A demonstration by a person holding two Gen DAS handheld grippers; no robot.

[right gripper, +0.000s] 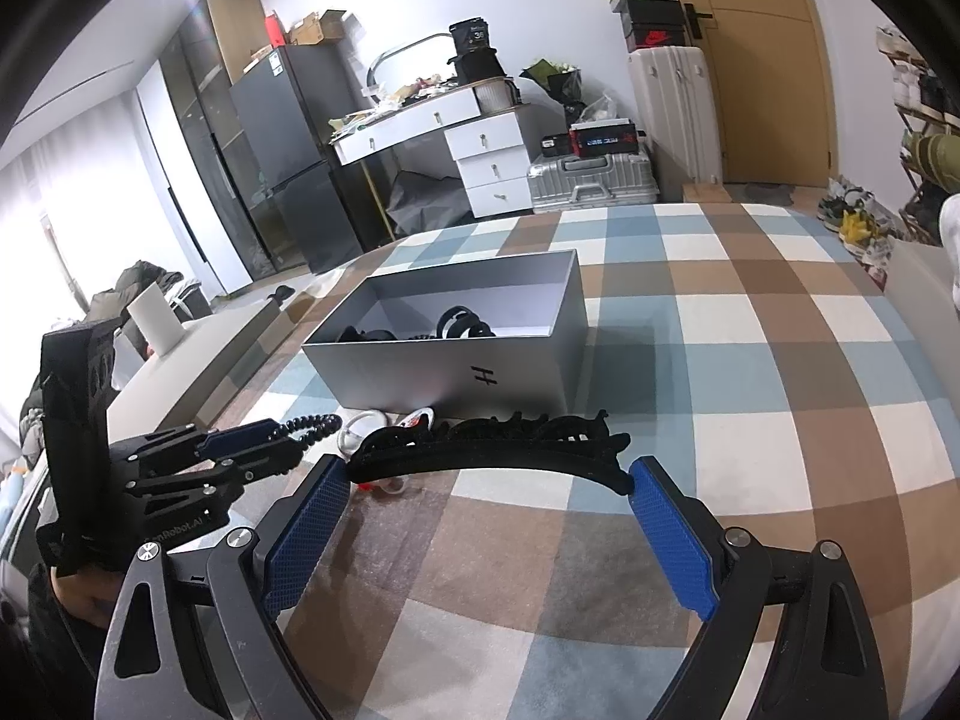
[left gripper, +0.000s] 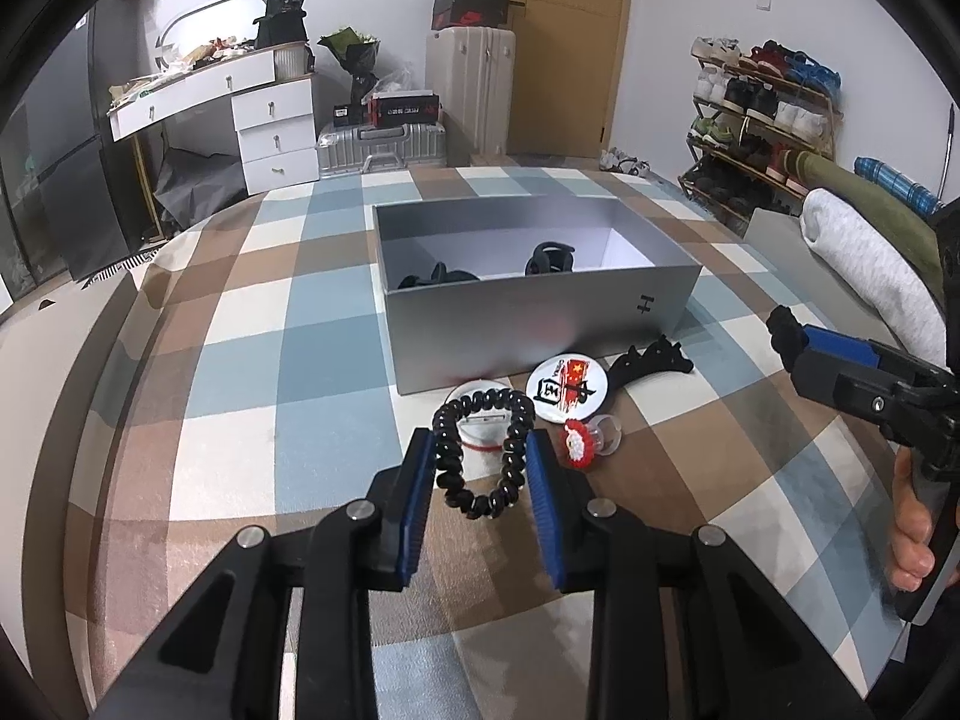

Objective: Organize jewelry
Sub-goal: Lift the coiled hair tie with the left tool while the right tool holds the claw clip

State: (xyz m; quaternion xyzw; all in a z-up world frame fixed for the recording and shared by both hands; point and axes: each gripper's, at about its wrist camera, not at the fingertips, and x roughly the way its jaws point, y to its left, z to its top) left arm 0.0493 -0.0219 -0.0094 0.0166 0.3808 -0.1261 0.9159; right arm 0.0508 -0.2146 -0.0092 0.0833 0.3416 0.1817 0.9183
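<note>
Left wrist view: the black spiral hair tie [left gripper: 485, 455] lies on the checkered bed [left gripper: 240, 360] between the spread fingers of the left gripper [left gripper: 480, 450], just before the grey box [left gripper: 540, 330]. Right gripper [right gripper: 489, 480] is apart too, the black hair clip [right gripper: 498, 450] spanning its fingertips; items inside the box are partly hidden by its wall.

1. Even, soft daylight is filling both views, entering from the blown-out window [right gripper: 36, 228] at the right-wrist frame's left edge.
2. Fisheye distortion is bending the edges, with black vignetting darkening the corners.
3. Focus is staying sharp centrally.
</note>
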